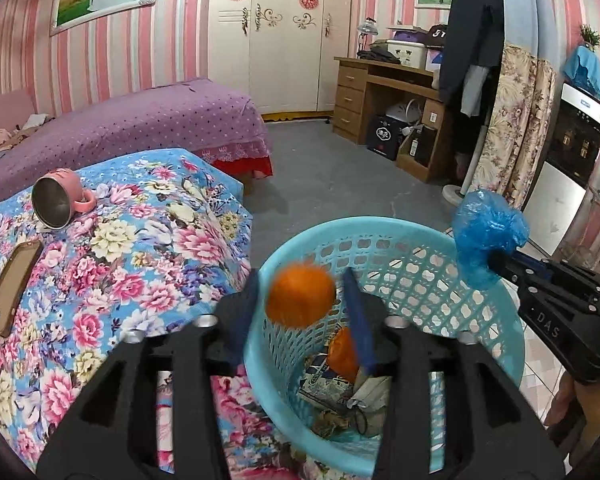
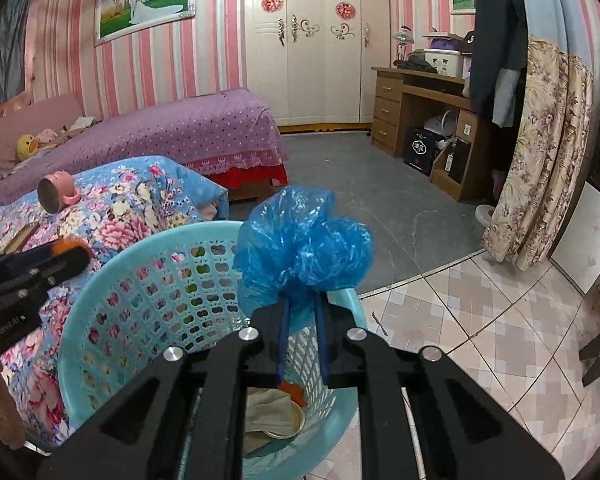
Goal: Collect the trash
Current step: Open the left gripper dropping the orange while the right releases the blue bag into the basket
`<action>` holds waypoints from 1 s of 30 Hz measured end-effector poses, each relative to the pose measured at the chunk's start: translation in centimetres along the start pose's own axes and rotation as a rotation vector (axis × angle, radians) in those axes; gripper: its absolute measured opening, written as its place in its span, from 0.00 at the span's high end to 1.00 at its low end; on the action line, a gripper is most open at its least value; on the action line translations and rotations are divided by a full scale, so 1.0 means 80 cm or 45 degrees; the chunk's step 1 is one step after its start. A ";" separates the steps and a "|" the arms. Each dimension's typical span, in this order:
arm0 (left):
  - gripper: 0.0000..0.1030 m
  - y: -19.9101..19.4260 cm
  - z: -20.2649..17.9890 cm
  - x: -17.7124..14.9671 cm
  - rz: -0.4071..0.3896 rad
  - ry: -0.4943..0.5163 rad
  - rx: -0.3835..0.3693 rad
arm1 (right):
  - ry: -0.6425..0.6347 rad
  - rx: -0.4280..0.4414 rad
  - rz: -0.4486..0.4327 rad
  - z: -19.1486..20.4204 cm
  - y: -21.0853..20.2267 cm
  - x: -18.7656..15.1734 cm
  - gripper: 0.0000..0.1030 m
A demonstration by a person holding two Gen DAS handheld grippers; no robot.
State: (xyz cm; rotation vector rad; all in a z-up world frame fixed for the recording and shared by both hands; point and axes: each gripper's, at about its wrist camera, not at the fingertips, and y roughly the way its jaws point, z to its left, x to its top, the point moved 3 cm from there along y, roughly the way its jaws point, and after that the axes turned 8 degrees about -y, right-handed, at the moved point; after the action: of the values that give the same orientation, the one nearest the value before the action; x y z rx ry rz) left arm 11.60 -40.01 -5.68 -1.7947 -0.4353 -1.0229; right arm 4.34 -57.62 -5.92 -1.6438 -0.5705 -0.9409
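Left hand-held gripper (image 1: 300, 312) is standing open over the blue basket (image 1: 480, 384), orange peel (image 1: 301, 295) loose between its fingers, dropping in. Right hand-held gripper (image 2: 302, 320) is clamping a crumpled blue plastic bag (image 2: 300, 240) above the rim, not yet released. Basket is already holding scraps; bag is the next one left.

glossy plastic basket (image 1: 440, 240), crinkly plastic bag (image 2: 304, 240)

A home bedroom: a purple bed (image 2: 188, 132) sits at ten o'clock, a cream wardrobe (image 2: 320, 44) at twelve, a wooden desk (image 2: 416, 96) at two. Pink striped walls (image 2: 216, 40) carry a framed wedding photo (image 2: 144, 4) at eleven.
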 end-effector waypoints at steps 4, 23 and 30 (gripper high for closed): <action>0.15 -0.006 0.012 0.005 -0.049 0.006 0.054 | -0.005 -0.004 0.009 0.002 0.003 -0.001 0.88; 0.05 -0.056 0.105 0.016 -0.123 -0.047 0.219 | 0.004 -0.008 -0.032 0.030 0.003 0.009 0.28; 0.05 -0.095 0.146 0.013 -0.144 -0.075 0.256 | 0.012 -0.036 -0.077 0.056 -0.015 0.019 0.05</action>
State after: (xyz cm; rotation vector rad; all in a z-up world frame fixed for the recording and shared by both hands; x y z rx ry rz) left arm 12.26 -26.46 -2.32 -1.6379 -0.6594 -0.9694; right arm 5.58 -53.15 -4.32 -1.6539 -0.6059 -1.0046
